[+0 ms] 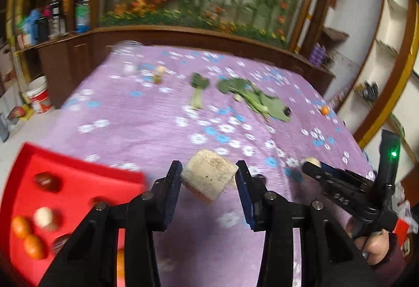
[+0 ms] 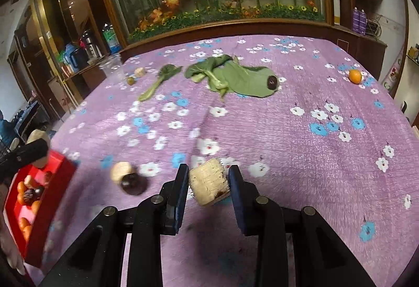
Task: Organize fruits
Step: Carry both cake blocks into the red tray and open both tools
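My left gripper (image 1: 209, 177) is shut on a pale beige chunk (image 1: 208, 178) and holds it above the purple cloth, just right of the red tray (image 1: 86, 174). The tray holds oranges (image 1: 21, 226), dark round fruits (image 1: 47, 182) and a pale ball (image 1: 44, 216). My right gripper (image 2: 208, 177) is shut on a second pale chunk (image 2: 208, 180). It also shows in the left wrist view (image 1: 311, 165), to the right. A dark fruit (image 2: 132, 183) and a pale piece (image 2: 121, 171) lie left of it. An orange (image 2: 354, 76) lies far right.
Leafy greens (image 2: 230, 76) with a dark fruit (image 2: 272, 82) on them lie mid-table, a single green stalk (image 2: 157, 82) to their left. A small green fruit (image 2: 130, 80), a pale piece (image 2: 140, 71) and a clear cup (image 2: 112, 68) stand at the far left corner. A wooden cabinet edge (image 2: 235, 25) runs behind.
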Demonstrator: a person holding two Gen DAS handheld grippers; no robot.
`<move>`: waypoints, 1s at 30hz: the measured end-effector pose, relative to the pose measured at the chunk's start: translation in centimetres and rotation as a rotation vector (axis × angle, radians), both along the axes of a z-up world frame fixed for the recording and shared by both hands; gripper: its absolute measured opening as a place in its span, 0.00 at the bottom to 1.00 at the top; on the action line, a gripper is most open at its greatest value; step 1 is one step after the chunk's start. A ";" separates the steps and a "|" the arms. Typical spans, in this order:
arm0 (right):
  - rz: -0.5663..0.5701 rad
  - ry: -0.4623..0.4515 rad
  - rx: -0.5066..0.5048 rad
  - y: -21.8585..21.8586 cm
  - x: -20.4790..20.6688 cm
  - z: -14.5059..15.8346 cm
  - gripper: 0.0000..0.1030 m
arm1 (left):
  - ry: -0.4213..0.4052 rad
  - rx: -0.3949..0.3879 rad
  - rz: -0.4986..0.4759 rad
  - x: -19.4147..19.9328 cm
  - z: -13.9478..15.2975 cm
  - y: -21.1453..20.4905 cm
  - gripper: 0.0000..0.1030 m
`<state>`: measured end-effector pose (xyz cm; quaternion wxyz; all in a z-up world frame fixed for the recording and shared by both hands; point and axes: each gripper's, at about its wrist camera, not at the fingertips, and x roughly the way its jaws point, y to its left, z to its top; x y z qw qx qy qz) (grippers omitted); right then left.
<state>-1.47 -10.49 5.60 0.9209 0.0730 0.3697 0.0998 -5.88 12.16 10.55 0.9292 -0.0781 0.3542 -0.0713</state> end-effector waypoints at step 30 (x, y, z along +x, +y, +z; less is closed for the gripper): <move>0.582 0.159 -0.004 28.6 -4.3 -1.2 0.34 | 0.058 -0.099 0.427 -7.5 -4.1 20.7 0.40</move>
